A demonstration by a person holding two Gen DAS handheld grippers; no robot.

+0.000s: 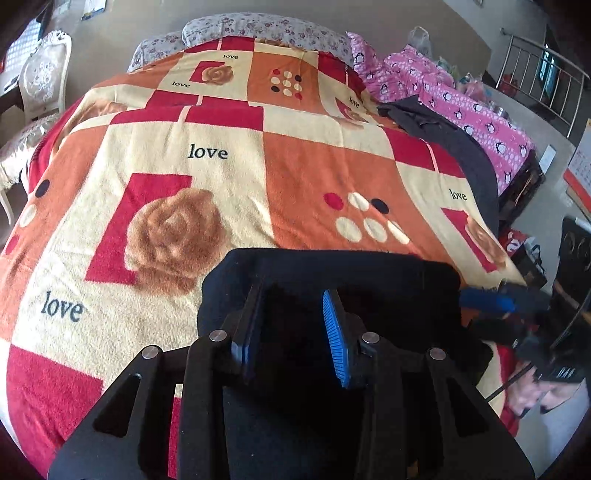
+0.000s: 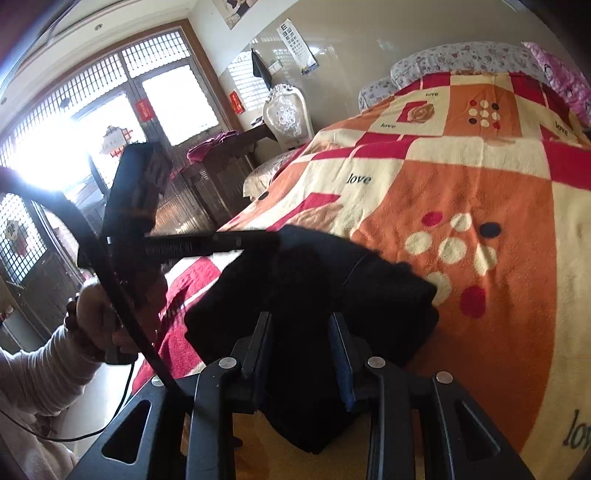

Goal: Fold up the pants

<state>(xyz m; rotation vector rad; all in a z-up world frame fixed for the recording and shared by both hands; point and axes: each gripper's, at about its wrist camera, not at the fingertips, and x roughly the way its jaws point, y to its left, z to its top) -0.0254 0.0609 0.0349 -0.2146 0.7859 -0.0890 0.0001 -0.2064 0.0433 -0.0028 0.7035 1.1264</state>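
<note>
Black tongs fill the bottom of each view. Left tongs (image 1: 295, 314) stand with their jaws parted to a middling gap, blue ribbed pads (image 1: 334, 332) facing inward, and hang just over the folded black pants (image 1: 332, 273); whether the tips touch the dark cloth I cannot tell. Right tongs (image 2: 301, 339) show about the same gap — both fingers reach out over the same black bundle, nothing clearly pinched between them.

Folded into a compact, roughly rectangular stack, the pants (image 2: 314, 280) lie at the near edge of the bed, on a blanket (image 1: 207, 155) patterned in red, orange and cream blocks with brown roses, dots and the word "love". In the right wrist view the left tongs come in from the side, their tips at the far left edge of the bundle, and the person's left hand (image 2: 96, 317) in a pale sleeve grips the handle with a black cable trailing down.

Further along the bed, on its right side, a dark grey garment (image 1: 458, 147) is draped beside a pink penguin-print quilt (image 1: 461, 92). Floral pillows (image 1: 258, 27) sit at the head — beyond them a white carved chair (image 2: 288, 110) and bright latticed windows (image 2: 122, 96)
</note>
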